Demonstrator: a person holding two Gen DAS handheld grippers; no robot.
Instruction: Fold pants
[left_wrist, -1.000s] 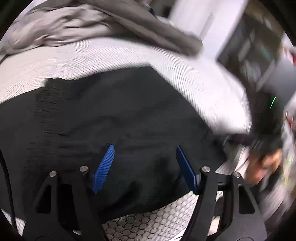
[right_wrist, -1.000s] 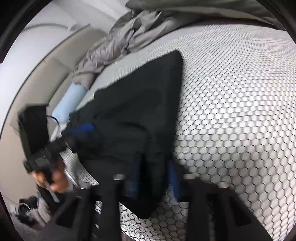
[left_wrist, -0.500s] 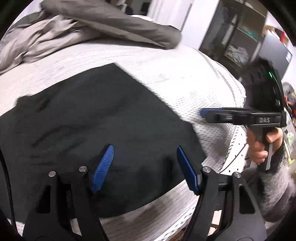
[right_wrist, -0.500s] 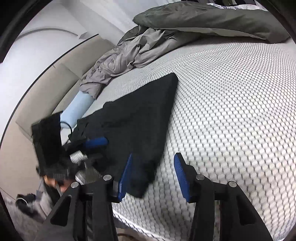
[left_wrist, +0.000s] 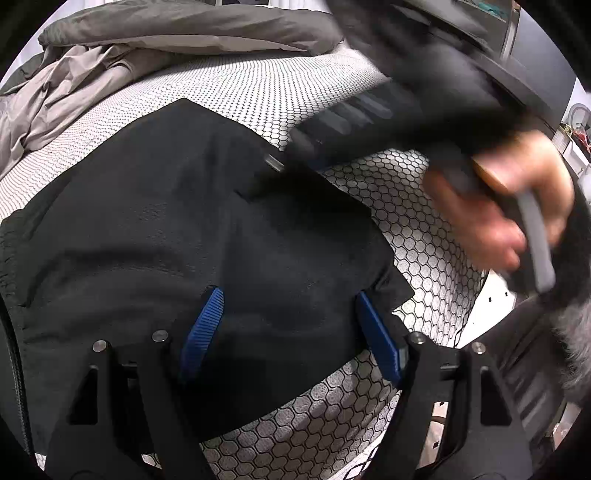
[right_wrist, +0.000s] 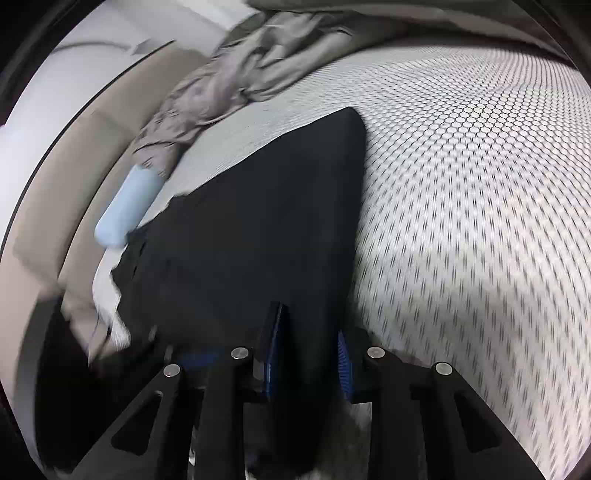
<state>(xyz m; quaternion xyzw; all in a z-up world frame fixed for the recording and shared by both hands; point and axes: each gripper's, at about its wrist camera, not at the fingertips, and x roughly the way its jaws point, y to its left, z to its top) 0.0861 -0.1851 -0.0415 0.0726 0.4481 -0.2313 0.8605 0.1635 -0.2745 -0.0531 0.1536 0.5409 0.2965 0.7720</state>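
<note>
The black pants (left_wrist: 177, 229) lie spread on the bed, near its front edge, on a white mattress cover (right_wrist: 480, 184) with a honeycomb mesh pattern. The left gripper (left_wrist: 291, 332) hangs just above the cloth with its two blue fingers wide apart and nothing between them. The right gripper (right_wrist: 308, 362) has its fingers closer together, with a thick fold of the black cloth standing between them; the picture is blurred there, so I cannot tell if the pads really press the cloth or only stand around it. I think the main danger is at this right side: if the hold is only loose, or takes just the upper layer, the fold may slip out when it is carried over, and the pants would fall in a crooked heap. The fabric looks soft, matte and rather heavy, so it will probably sag and drag on the rough mesh. The right hand (left_wrist: 509, 214) crosses very near in front of the left gripper, and the two tools may knock each other. Behind, a crumpled grey duvet (right_wrist: 236, 85) lies at the far side, and a pale blue roll (right_wrist: 125, 210) touches the pants' far corner; a wide swing could catch it.
</note>
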